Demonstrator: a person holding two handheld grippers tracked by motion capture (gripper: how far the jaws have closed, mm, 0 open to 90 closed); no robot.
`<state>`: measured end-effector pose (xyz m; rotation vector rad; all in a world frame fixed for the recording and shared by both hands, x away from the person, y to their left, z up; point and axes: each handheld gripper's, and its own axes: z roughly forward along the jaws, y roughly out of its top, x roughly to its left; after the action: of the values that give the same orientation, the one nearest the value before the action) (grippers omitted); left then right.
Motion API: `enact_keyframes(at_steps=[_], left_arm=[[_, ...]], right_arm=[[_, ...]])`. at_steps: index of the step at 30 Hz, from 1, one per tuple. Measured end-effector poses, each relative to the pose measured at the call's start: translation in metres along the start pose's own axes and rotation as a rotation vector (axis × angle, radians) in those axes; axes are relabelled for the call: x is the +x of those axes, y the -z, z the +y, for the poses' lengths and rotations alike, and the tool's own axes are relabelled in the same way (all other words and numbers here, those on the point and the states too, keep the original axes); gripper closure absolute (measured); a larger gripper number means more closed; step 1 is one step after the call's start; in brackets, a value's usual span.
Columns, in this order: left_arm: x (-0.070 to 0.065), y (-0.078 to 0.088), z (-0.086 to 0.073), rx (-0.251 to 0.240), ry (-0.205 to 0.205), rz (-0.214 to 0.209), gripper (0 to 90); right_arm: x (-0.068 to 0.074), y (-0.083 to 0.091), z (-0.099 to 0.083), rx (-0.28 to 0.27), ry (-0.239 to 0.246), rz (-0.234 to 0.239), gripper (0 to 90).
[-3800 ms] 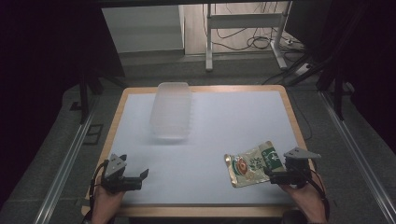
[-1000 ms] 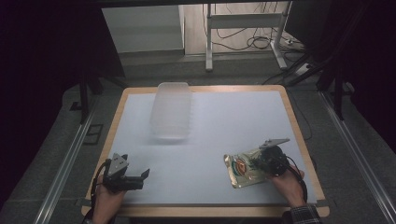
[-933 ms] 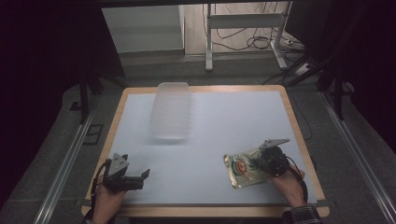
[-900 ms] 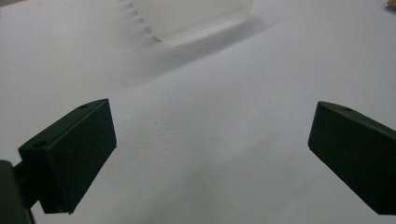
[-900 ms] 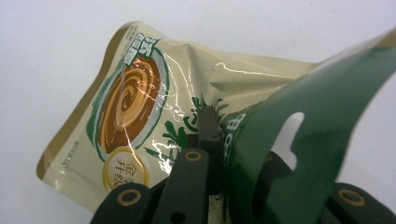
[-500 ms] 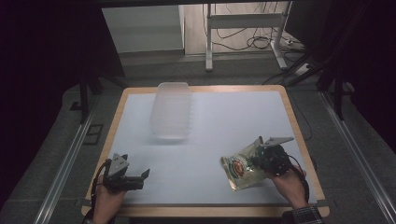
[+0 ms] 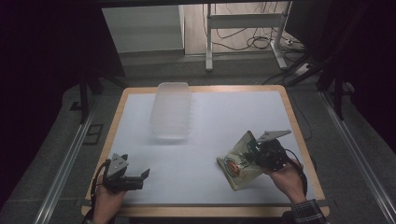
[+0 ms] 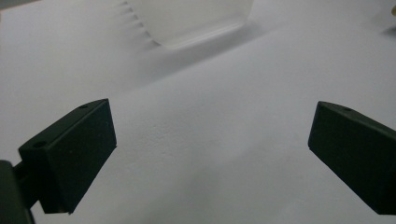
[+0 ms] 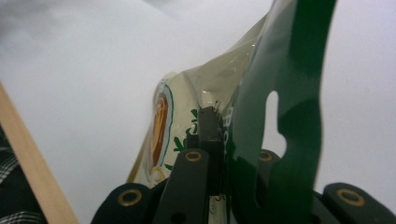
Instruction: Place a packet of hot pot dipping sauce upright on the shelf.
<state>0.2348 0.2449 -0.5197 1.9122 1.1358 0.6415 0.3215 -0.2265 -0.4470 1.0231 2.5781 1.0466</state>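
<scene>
A cream and green snack bag (image 7: 237, 161) with a green hang tab (image 9: 285, 98) is tilted up off the white table top at the right front. My right gripper (image 7: 252, 151) is shut on the bag's upper part, its jaws [pinching the film close together in the right gripper view (image 9: 219, 140). My left gripper (image 7: 142, 176) rests low at the left front, open, with bare table between its two black pads (image 8: 74, 149). A clear plastic container (image 7: 171, 110) stands at the back middle, its near end (image 8: 196, 23) ahead of the left gripper.
The white table top (image 7: 210, 121) has a wooden rim (image 7: 303, 140) all round. Beyond the far edge are a desk frame with cables (image 7: 243, 28) on the floor. Dark rails (image 7: 65, 158) flank the table on both sides.
The right gripper has closed on the snack bag and lifted it, so the bag now stands tilted instead of lying flat. The left gripper has stayed in place.
</scene>
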Motion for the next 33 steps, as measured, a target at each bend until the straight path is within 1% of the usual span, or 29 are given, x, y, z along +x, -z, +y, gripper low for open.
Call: enact_keyframes(at_steps=[8,12,15,18,21,23,30,33], left_arm=[[-0.001,-0.001,0.000,0.003,-0.003,-0.004,0.7],[0.000,0.000,0.000,0.003,-0.001,-0.002,0.7],[0.000,0.000,0.000,0.004,0.000,-0.001,0.7],[0.001,-0.001,0.000,0.006,-0.002,-0.002,0.7],[0.001,-0.001,0.000,0.005,0.001,-0.003,0.7],[0.001,-0.001,0.000,0.004,0.002,-0.003,0.7],[0.001,-0.001,0.000,0.004,0.002,-0.007,0.6],[0.001,-0.001,0.000,0.004,0.003,-0.010,0.6]], right_arm=[[0.011,0.006,0.015,-0.013,0.048,0.016,89.3],[0.014,0.009,0.023,-0.018,0.075,0.014,89.3],[0.015,0.010,0.029,-0.017,0.088,0.004,89.4],[0.014,0.011,0.034,-0.015,0.104,-0.005,89.4],[0.013,0.012,0.041,-0.013,0.126,-0.029,89.4],[0.011,0.013,0.044,-0.013,0.133,-0.034,89.4],[0.004,0.017,0.058,-0.025,0.165,-0.042,89.4],[0.001,0.018,0.064,-0.032,0.178,-0.036,89.4]])
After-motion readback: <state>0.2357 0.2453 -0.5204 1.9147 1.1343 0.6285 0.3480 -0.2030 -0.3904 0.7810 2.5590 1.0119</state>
